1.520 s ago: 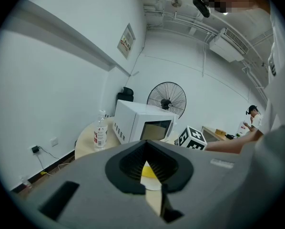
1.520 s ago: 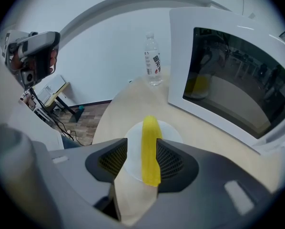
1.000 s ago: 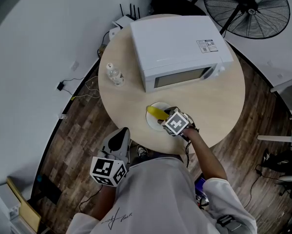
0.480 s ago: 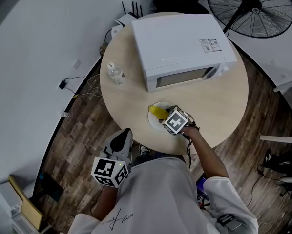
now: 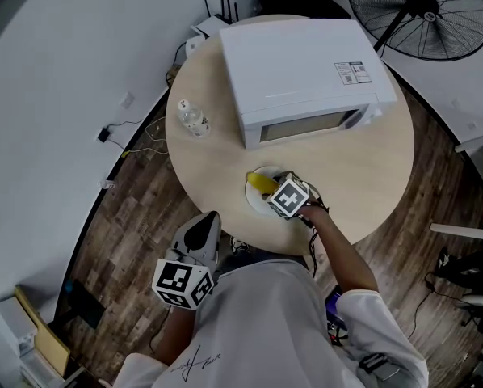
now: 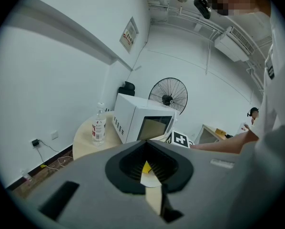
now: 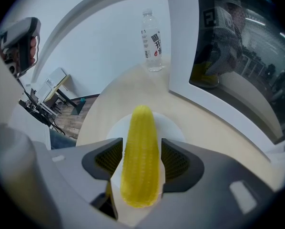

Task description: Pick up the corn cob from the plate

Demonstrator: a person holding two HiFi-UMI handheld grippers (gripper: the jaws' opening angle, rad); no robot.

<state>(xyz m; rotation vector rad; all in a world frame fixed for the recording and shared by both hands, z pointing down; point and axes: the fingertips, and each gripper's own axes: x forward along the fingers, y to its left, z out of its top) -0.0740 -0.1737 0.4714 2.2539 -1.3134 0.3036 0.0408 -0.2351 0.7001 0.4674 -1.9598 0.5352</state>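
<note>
**Q:** Where does the corn cob [image 7: 140, 161] lie relative to the right gripper [image 7: 141, 142]?

**A:** It lies lengthwise between the two jaws. The jaws stand wide and have just been opening. The pads flank the cob closely on both sides without clamping it. The cob rests on the plate [image 7: 175, 128], near the near edge of the round table [image 5: 201, 160].

**Q:** What does the cob look like?

**A:** It is bright yellow, husk-free and covered in fine kernel rows. Its narrow end points away from the gripper, and its blunt end is nearest the camera.

**Q:** What do the containers hold?

**A:** The white plate holds the cob alone. The microwave [image 5: 298, 63], just beyond the plate, has its door shut. A clear labelled bottle [image 5: 191, 118] stands upright at the table's left.

**Q:** What is the left gripper [image 6: 145, 142] doing?

**A:** Its jaws are together with nothing held. It sits off the table's near edge.
</note>
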